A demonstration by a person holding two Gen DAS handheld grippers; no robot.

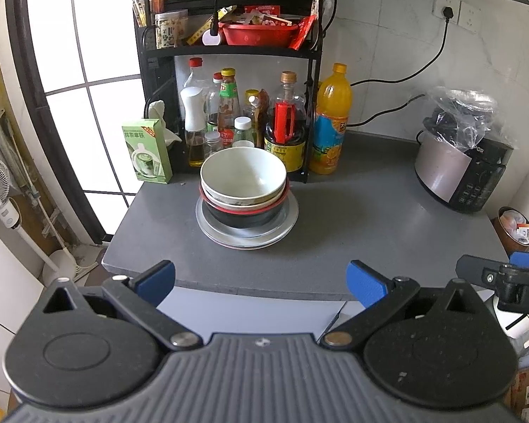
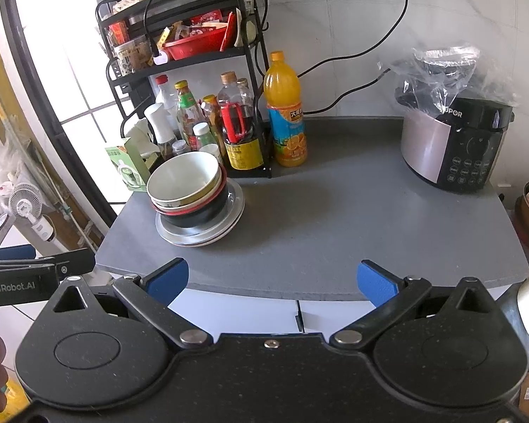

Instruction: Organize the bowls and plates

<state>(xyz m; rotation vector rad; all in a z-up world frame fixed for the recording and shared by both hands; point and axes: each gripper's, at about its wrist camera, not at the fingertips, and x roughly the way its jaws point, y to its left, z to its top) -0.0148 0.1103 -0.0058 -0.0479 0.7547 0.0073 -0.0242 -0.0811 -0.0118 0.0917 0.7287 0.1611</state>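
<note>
A stack of dishes stands on the grey counter (image 1: 352, 218): a white bowl (image 1: 243, 172) on top, a second pale bowl under it, then a black bowl with a red rim (image 1: 243, 216), all on a pile of metal plates (image 1: 247, 236). The stack also shows in the right wrist view, with its white bowl (image 2: 183, 178) and plates (image 2: 208, 236). My left gripper (image 1: 261, 282) is open and empty, held back at the counter's front edge. My right gripper (image 2: 273, 278) is open and empty, also at the front edge, to the right of the stack.
A black rack (image 1: 229, 49) with sauce bottles stands behind the stack. An orange juice bottle (image 1: 331, 120), a green box (image 1: 148, 151) and a rice cooker (image 1: 462, 162) under a plastic bag stand on the counter. A window is at the left.
</note>
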